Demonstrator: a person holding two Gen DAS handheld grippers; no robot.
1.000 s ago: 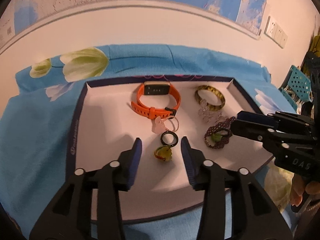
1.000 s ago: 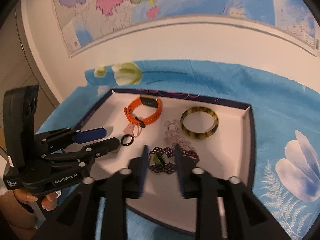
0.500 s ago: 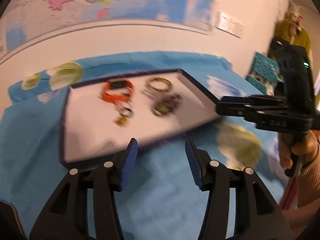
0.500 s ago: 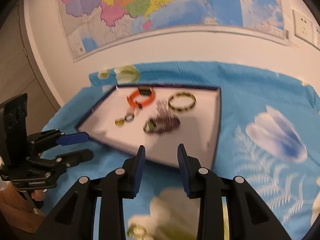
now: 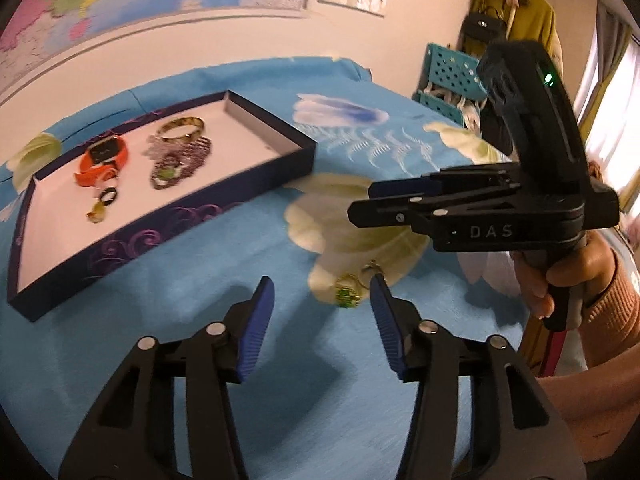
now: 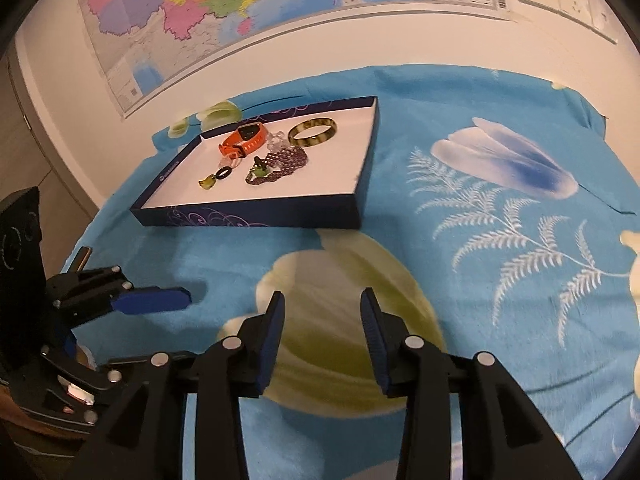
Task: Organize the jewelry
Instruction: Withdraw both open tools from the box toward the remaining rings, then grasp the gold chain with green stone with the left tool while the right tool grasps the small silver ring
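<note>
Rings, seemingly two, [image 5: 352, 289] show only from the left wrist; both empty grippers, left [image 5: 322, 322] closing, right [image 6: 322, 330] opening.

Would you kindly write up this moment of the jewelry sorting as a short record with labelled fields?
surface: blue floral cloth
tray: orange watch, tortoiseshell bangle, purple beaded bracelet, black ring
outside tray: green-stone ring on the cloth
left hand-held gripper: closing, nothing between the pads, ring just ahead
right hand-held gripper: opening, empty
</note>
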